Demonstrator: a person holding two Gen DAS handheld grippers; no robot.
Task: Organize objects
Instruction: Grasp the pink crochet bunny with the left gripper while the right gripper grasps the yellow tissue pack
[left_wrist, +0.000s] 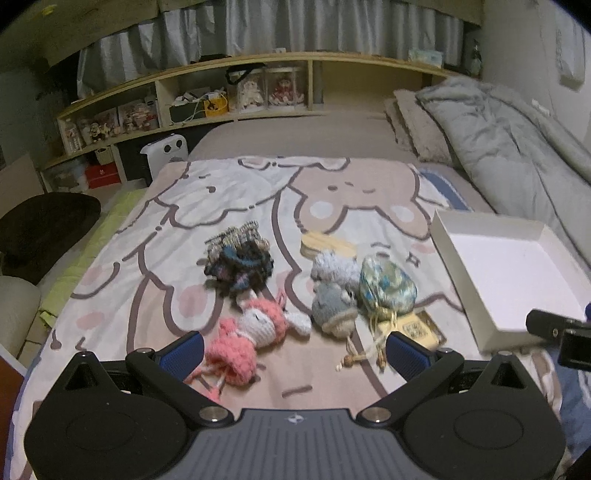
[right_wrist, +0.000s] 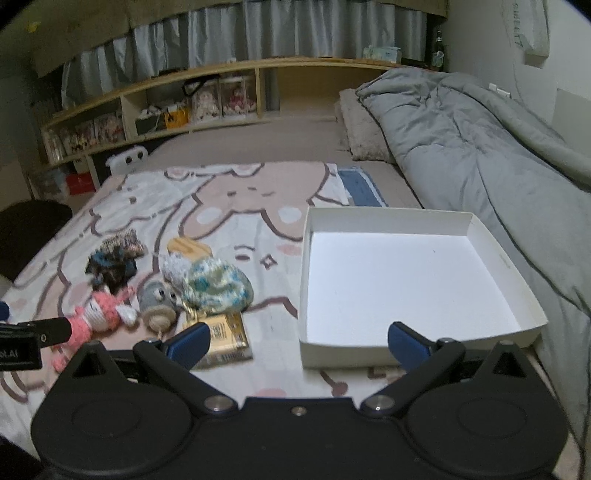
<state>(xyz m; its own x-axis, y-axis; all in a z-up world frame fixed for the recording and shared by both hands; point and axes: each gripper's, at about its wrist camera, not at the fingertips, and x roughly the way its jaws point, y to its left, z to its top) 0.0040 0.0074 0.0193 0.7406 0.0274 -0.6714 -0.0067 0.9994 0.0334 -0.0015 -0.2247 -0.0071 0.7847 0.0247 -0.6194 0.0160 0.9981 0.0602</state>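
Small objects lie clustered on a cartoon-print blanket (left_wrist: 229, 206): a pink crochet doll (left_wrist: 255, 328) (right_wrist: 94, 314), a grey crochet figure (left_wrist: 332, 306) (right_wrist: 157, 299), a blue-green yarn pouch (left_wrist: 388, 284) (right_wrist: 218, 284), a dark knitted bundle (left_wrist: 238, 258) (right_wrist: 112, 258), a wooden piece (left_wrist: 321, 245) (right_wrist: 188, 249) and a gold card packet (left_wrist: 419, 328) (right_wrist: 225, 339). An empty white box (left_wrist: 517, 280) (right_wrist: 406, 288) sits to their right. My left gripper (left_wrist: 295, 350) is open just short of the doll. My right gripper (right_wrist: 299, 341) is open before the box's near wall.
A grey duvet (right_wrist: 480, 155) and a pillow (right_wrist: 362, 129) lie along the right side of the bed. A wooden shelf (left_wrist: 236, 88) with dolls and boxes runs behind the bed. A dark chair (left_wrist: 44, 229) and a white heater (left_wrist: 166, 151) stand at left.
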